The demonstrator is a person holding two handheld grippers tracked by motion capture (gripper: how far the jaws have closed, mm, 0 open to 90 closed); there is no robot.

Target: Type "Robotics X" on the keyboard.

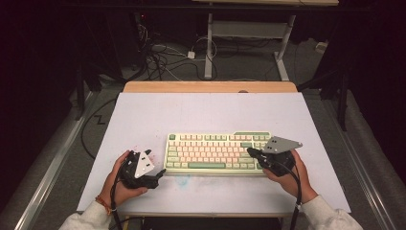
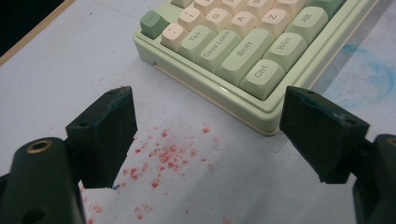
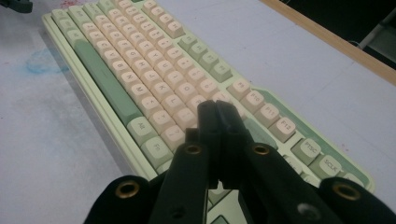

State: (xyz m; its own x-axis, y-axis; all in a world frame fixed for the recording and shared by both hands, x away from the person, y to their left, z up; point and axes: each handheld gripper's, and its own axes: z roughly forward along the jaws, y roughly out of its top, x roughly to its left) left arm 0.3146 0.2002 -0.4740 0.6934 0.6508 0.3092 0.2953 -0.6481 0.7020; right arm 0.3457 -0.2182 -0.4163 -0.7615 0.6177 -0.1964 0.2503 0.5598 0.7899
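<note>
One keyboard (image 1: 218,153) is seen on the white worktop (image 1: 210,112), lying flat and square to the near edge, slightly right of centre and in the near half; its case is pale green, with cream keys in the middle and green keys at the ends and along the near row. Two tools are counted, one in each of the person's two hands. The left tool (image 1: 154,167) is held low over the worktop just beside the keyboard's near left corner, with its jaws spread wide and nothing between them; in the left gripper view the left tool (image 2: 210,128) is seen framing bare worktop, with the keyboard corner (image 2: 252,56) lying just beyond the jaw tips and apart from them. One scatter of small red specks (image 2: 163,156) is noted on the worktop between those jaws, and one faint blue smudge (image 2: 373,74) to the near side of the keyboard. The right tool (image 1: 253,153) is held over the right end of the keyboard, pointing left across the keys. In the right gripper view the right tool (image 3: 217,109) is seen clenched, the two jaws pressed together with nothing gripped, the tips over the cream keys at the right of the main block; whether a key is touched cannot be told.
</note>
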